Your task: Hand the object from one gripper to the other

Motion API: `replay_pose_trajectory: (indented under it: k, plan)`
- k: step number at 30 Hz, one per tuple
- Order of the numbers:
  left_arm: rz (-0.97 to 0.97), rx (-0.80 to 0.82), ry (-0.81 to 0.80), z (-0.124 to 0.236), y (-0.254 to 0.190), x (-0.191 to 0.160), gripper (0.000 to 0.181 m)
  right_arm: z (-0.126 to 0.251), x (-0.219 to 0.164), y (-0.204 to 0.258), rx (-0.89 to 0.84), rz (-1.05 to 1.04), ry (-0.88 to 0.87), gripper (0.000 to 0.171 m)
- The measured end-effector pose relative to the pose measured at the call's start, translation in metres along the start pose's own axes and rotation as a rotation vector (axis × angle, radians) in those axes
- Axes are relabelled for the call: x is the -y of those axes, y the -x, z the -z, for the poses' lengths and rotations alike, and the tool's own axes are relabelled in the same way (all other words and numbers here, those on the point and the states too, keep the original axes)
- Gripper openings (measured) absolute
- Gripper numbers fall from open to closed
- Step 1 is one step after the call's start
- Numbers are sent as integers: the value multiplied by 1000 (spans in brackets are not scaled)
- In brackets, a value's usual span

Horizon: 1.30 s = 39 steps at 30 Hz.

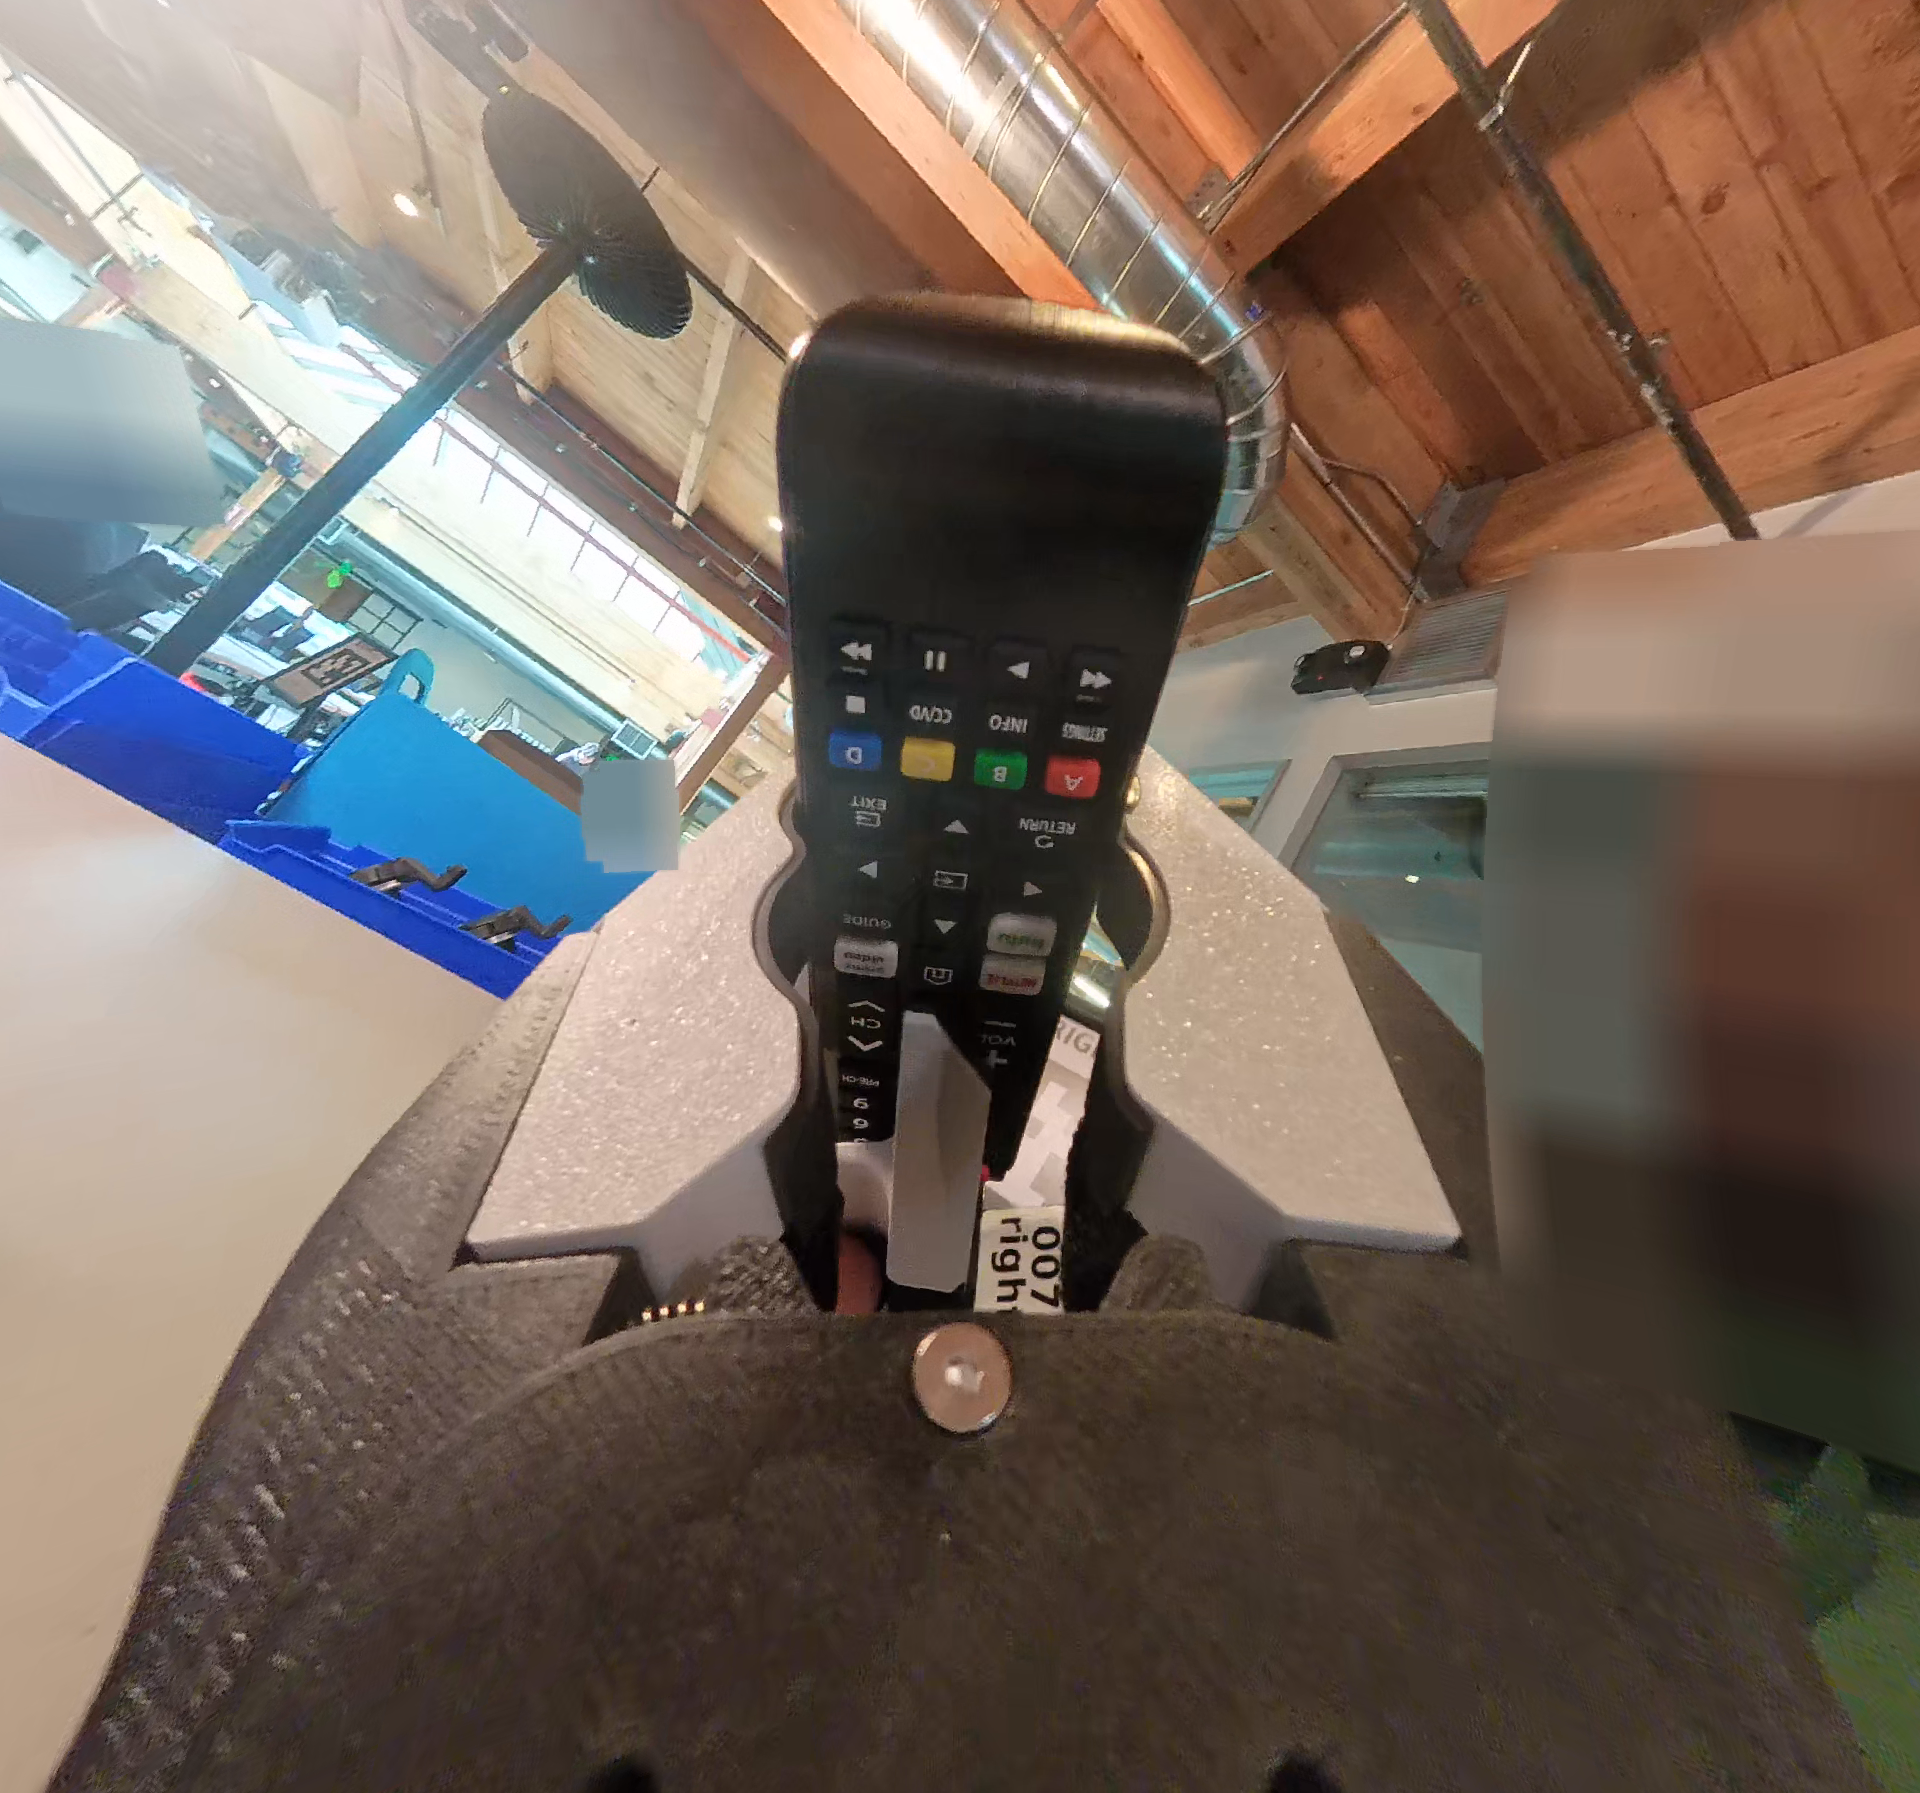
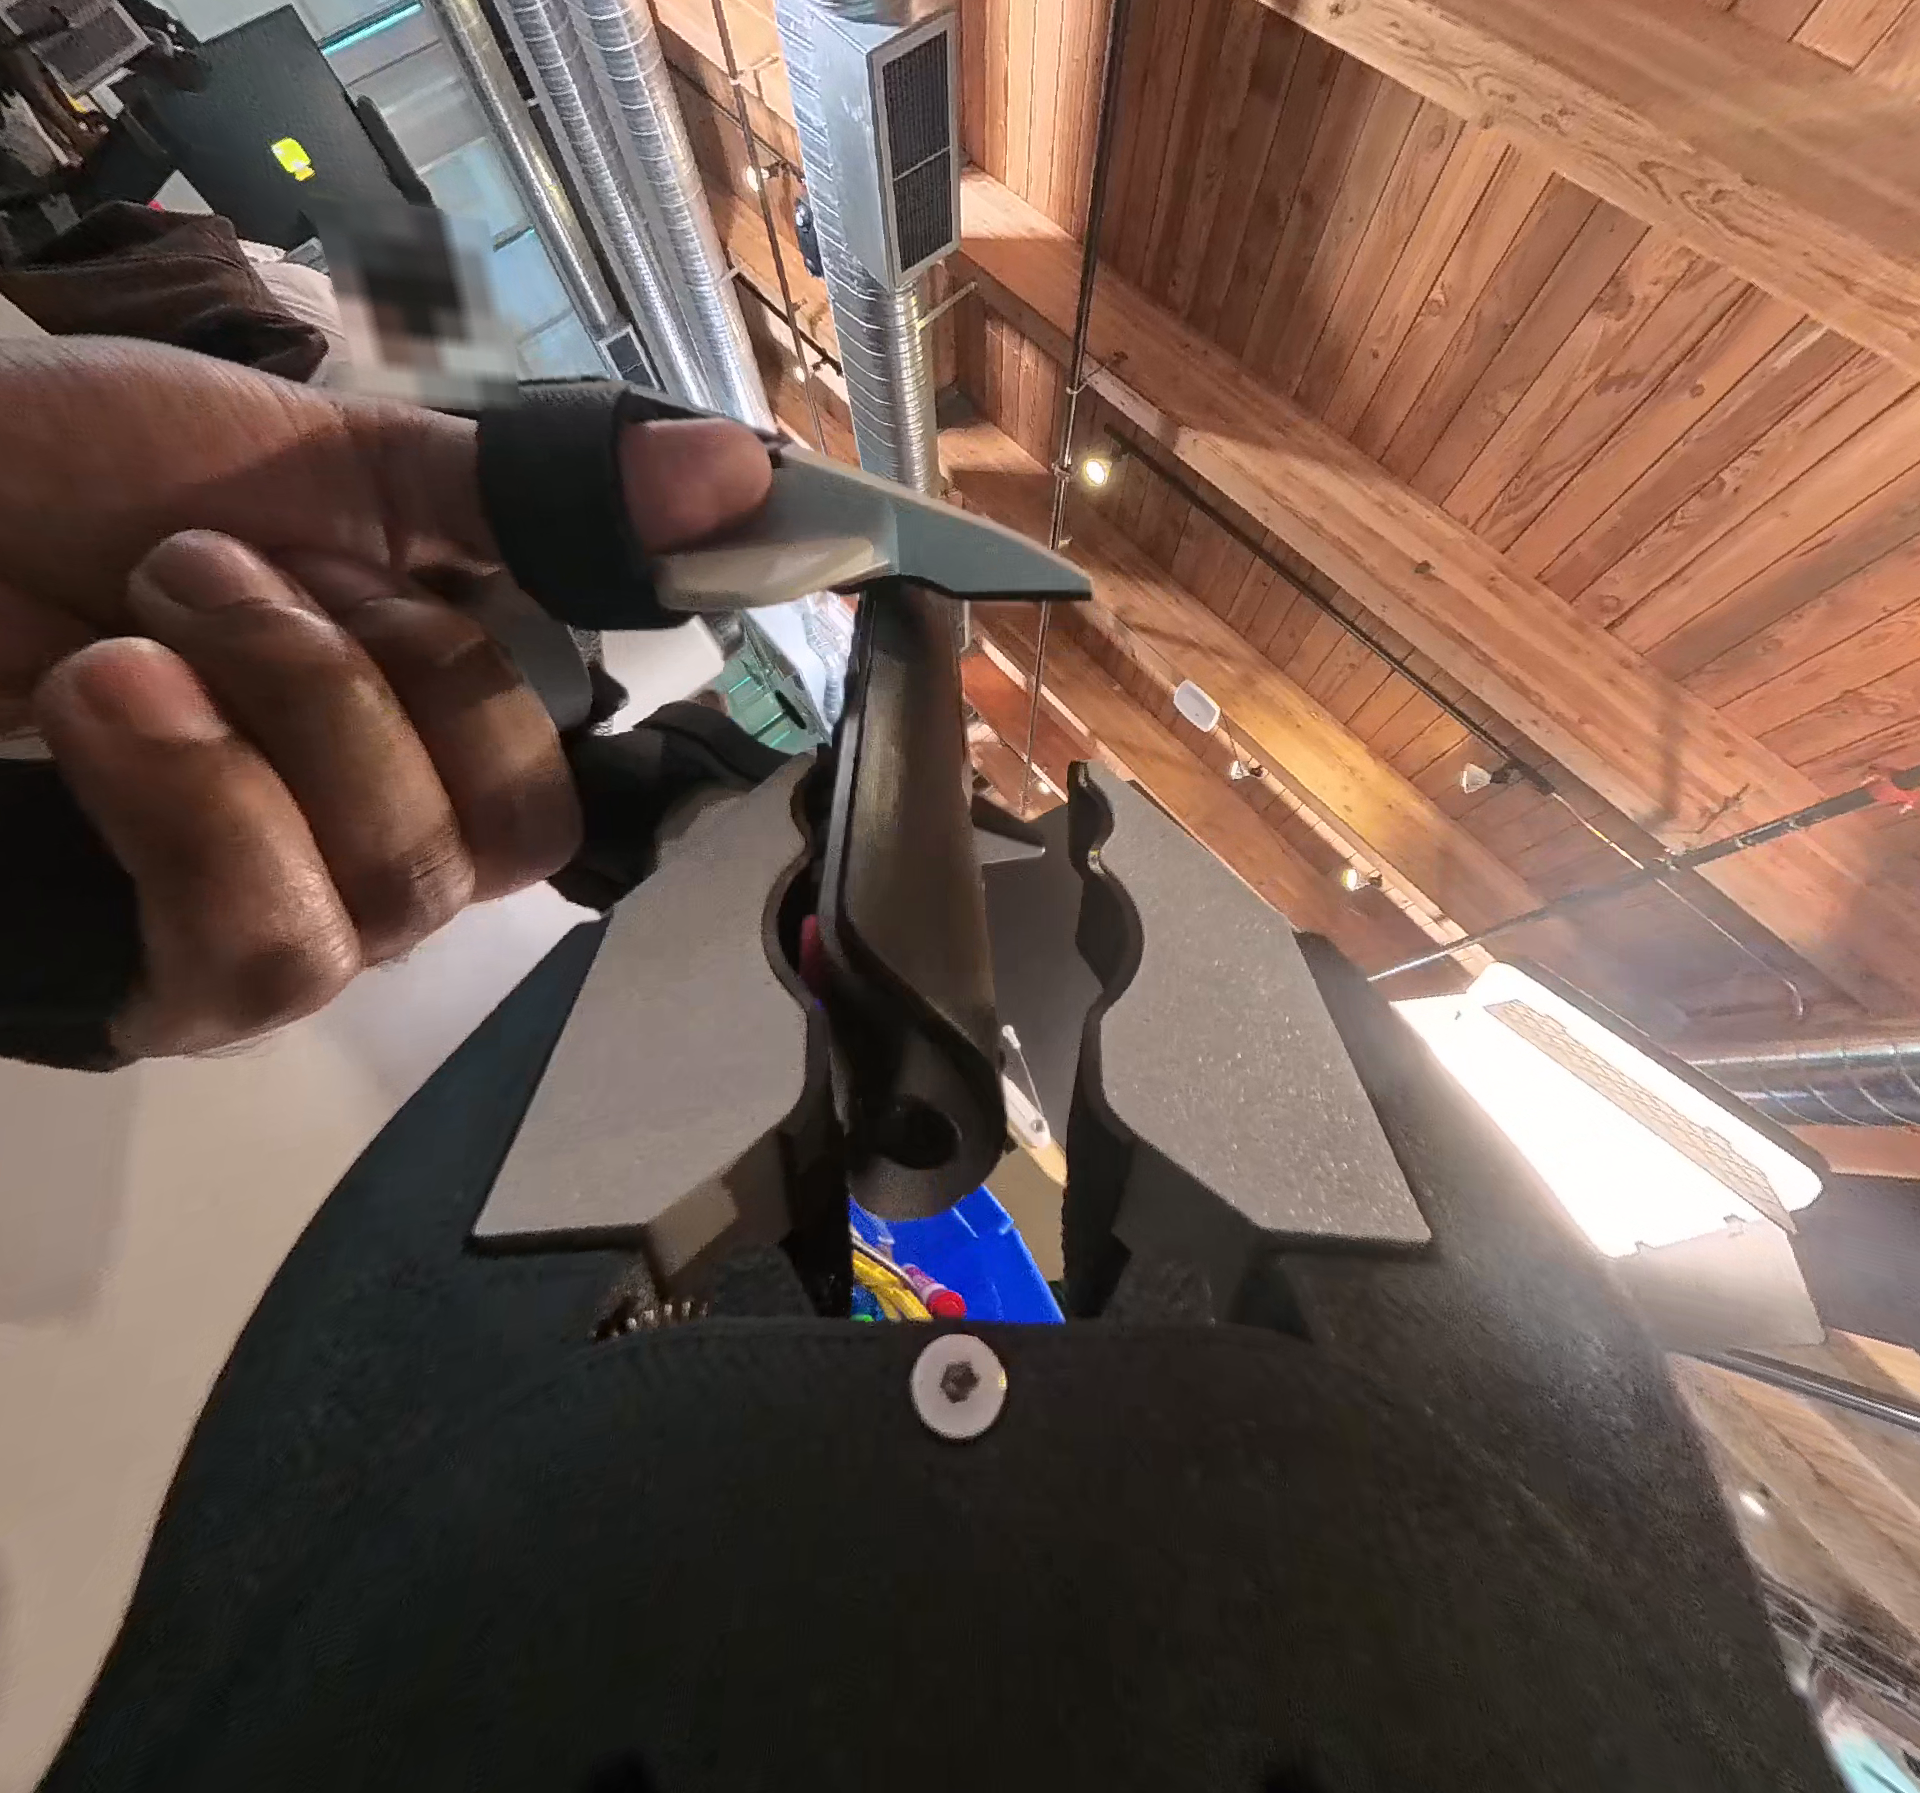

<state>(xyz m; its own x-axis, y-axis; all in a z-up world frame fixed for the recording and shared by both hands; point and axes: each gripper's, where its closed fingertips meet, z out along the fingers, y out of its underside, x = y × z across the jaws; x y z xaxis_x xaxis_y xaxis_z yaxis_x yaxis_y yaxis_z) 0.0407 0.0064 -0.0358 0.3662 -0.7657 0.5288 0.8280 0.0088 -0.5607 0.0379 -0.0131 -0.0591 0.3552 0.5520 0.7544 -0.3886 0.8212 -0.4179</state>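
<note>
A black remote control [image 1: 997, 538] stands between my left gripper's [image 1: 961, 798] two grey fingers, button face toward the camera. The fingers press on its side edges. In the right wrist view I see the remote [image 2: 909, 860] edge-on, back side showing, between my right gripper's [image 2: 940, 787] fingers. The left finger [image 2: 675, 1016] lies against its button face; the right finger [image 2: 1226, 1047] stands apart from its back with a clear gap. A person's hand [image 2: 260, 704] holds the left gripper, whose fingertip [image 2: 894, 548] meets the remote's far end. One right-gripper finger [image 1: 935, 1161] shows across the remote's lower buttons.
Blue plastic bins [image 1: 156, 735] sit on a white tabletop [image 1: 208, 1068] at the left. Another blue bin [image 2: 966, 1255] with coloured items shows through the right gripper's gap. Both cameras tilt up at a wooden ceiling with metal ducts [image 1: 1039, 133]. The grippers are tip to tip, or close to it.
</note>
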Motion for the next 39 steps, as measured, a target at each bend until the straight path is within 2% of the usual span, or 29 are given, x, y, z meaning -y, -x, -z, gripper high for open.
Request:
replay_pose_trajectory:
  k: [8,14,19,23,27,31,34,37,39]
  plan:
    - [-176,29,167,-7,-8,-23,53,1,-2,-5,-13,-22,5,37]
    - [-205,62,177,-3,-3,-21,52,0,-5,-1,18,-47,27,32]
    - [-357,87,111,2,-6,-6,70,1,-10,-12,90,-387,6,31]
    - [-414,68,57,7,-13,5,73,3,-7,-17,212,-745,-52,31]
    - [-458,79,71,6,-11,4,76,5,-4,-13,367,-1065,-89,32]
    - [-595,99,86,7,-15,3,76,9,-1,-7,527,-1302,-101,31]
    - [-719,132,185,11,-14,-4,74,12,0,2,645,-1413,-72,30]
    - [-878,150,454,27,-6,-32,75,17,-4,25,781,-1452,38,30]
    - [-901,189,602,43,6,-45,75,22,-6,41,851,-1402,111,30]
